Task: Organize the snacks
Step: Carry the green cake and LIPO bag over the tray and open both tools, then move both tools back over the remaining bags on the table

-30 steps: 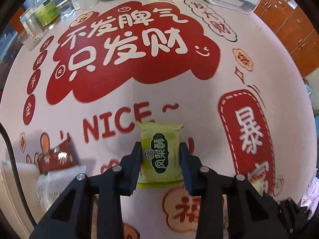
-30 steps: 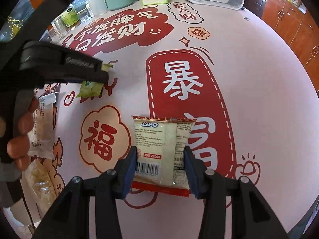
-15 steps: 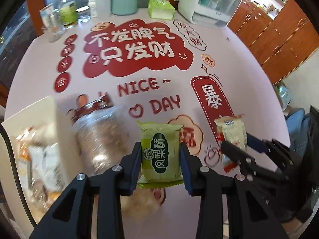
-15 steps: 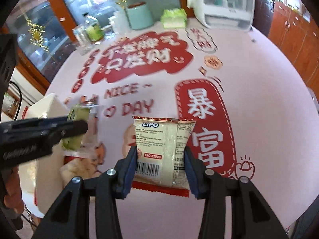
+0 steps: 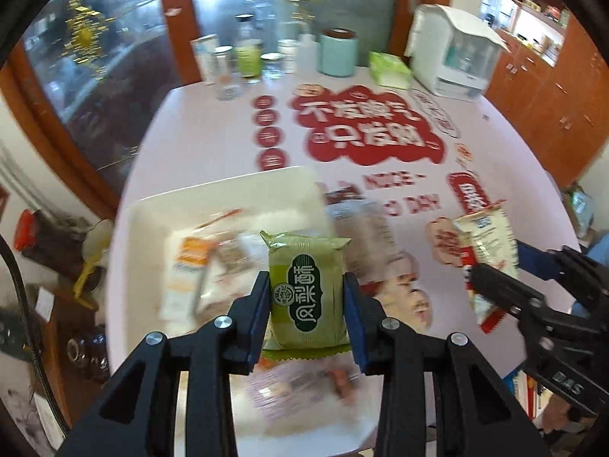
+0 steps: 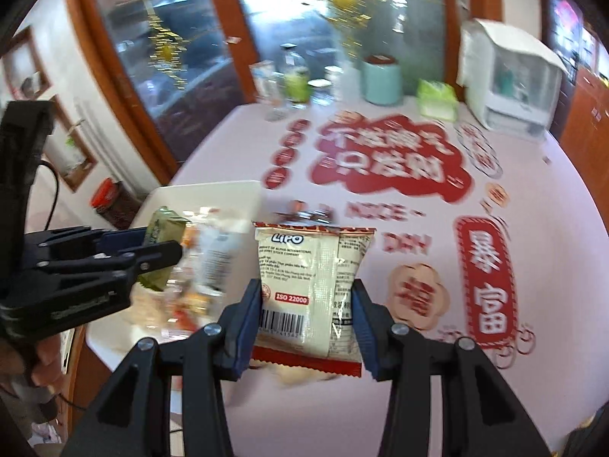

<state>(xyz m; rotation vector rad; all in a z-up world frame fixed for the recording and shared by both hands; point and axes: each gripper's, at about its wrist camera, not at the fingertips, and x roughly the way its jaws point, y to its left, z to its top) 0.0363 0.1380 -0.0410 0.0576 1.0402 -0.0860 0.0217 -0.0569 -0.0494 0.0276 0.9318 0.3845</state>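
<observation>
Both claws clamped for carrying: left gripper (image 5: 307, 301) on green foil snack packet (image 5: 307, 289); right gripper (image 6: 307, 316) on cream barcoded biscuit packet (image 6: 310, 289); probably bound for white plastic tray (image 5: 213, 194).

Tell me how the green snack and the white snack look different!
The green snack is plain green with a dark oval label; the white snack has red edges and a barcode. Green sits in the left gripper, white in the right gripper. Both are held upright above the table.

Home dining room: round table (image 5: 213, 129) with festive red-print cover, wooden cabinets (image 5: 552, 87), glass-door display cabinet (image 5: 95, 68), white countertop appliance (image 5: 453, 57), bottles and jars (image 5: 247, 57) at far edge.
</observation>
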